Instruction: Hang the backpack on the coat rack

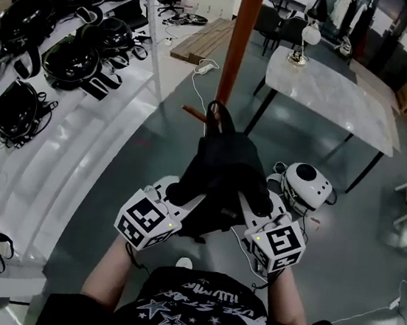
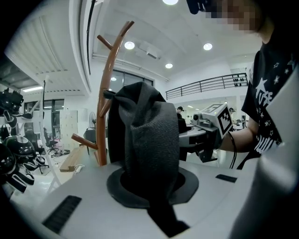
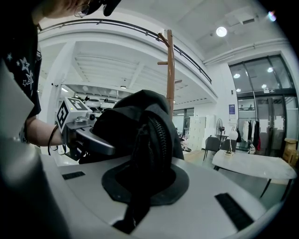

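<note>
Backpack held in both grippers, close to the rack
The table (image 1: 331, 93) stands right of the rack (image 1: 242, 37), whose upright pole carries a short lower peg. The backpack (image 1: 224, 172) is off the rack, raised above the floor, its top loop near that peg. The left gripper (image 1: 178, 198) is clamped on the backpack's woven fabric; the right gripper (image 1: 259, 216) is clamped on fabric beside its zipper

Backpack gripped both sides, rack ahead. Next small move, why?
Probably raise the backpack forward so its top loop goes over the low peg of the coat rack: left gripper and right gripper hold it, loop not yet hooked.
</note>
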Tool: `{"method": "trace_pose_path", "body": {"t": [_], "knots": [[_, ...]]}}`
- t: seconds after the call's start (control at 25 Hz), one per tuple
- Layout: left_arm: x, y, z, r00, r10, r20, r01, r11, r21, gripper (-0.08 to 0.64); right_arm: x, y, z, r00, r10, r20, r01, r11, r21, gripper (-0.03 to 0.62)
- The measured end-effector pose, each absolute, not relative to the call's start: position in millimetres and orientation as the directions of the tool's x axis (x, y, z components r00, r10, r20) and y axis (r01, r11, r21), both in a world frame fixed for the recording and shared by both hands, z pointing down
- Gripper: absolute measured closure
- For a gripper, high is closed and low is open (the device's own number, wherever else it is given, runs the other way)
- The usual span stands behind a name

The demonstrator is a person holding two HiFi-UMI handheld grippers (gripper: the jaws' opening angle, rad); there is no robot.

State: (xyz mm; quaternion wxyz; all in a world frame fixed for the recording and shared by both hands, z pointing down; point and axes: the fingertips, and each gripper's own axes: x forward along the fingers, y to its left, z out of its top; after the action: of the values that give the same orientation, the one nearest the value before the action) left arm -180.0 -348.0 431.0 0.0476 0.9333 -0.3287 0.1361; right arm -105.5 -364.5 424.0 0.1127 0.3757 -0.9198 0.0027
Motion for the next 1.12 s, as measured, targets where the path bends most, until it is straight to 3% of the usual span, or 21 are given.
{"method": "trace_pose_path", "body": {"t": [1.12], "knots": [[-186.9, -398.2, 490.8, 0.793, -0.484, 0.369, -0.552, -0.828, 0.100, 0.503, -107.5, -407.8, 488.5, -0.636, -0.711, 0.299, -0.754, 0.655, -0.046, 0.566]]}}
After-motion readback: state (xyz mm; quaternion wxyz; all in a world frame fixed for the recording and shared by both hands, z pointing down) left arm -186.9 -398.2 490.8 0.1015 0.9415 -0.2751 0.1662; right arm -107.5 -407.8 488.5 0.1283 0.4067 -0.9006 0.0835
